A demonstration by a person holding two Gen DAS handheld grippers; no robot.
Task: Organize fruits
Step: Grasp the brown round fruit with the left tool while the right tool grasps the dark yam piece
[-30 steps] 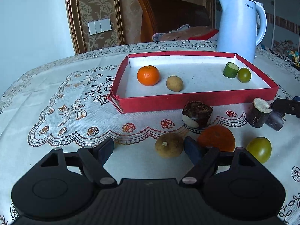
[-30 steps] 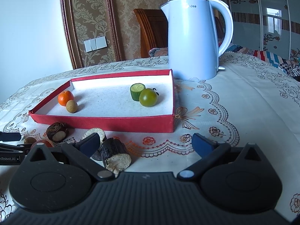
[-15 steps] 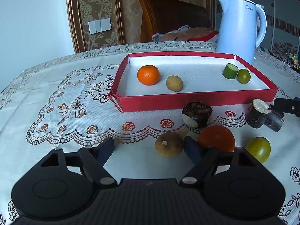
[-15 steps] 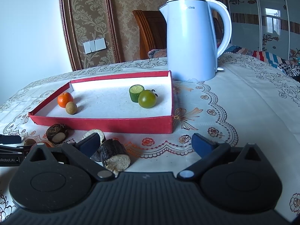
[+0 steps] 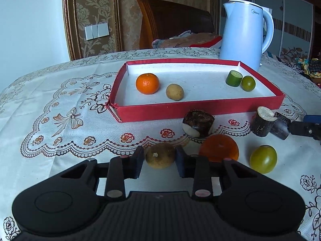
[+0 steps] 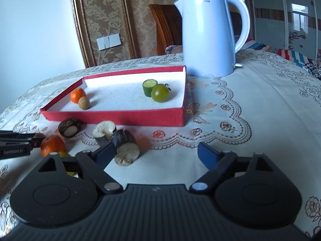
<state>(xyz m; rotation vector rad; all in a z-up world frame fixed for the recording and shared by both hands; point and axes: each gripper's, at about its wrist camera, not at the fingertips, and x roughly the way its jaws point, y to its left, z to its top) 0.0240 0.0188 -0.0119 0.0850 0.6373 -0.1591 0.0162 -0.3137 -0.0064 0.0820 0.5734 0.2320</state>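
- The brown fruit is pinched between the left claw's fingers, on the cloth.
- The right claw is held spread; a cane chunk lies beside its left finger.

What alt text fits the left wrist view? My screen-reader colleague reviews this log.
The left gripper has its jaws closed around a brown round fruit on a lace tablecloth. Behind it, a red tray holds an orange and other fruit.
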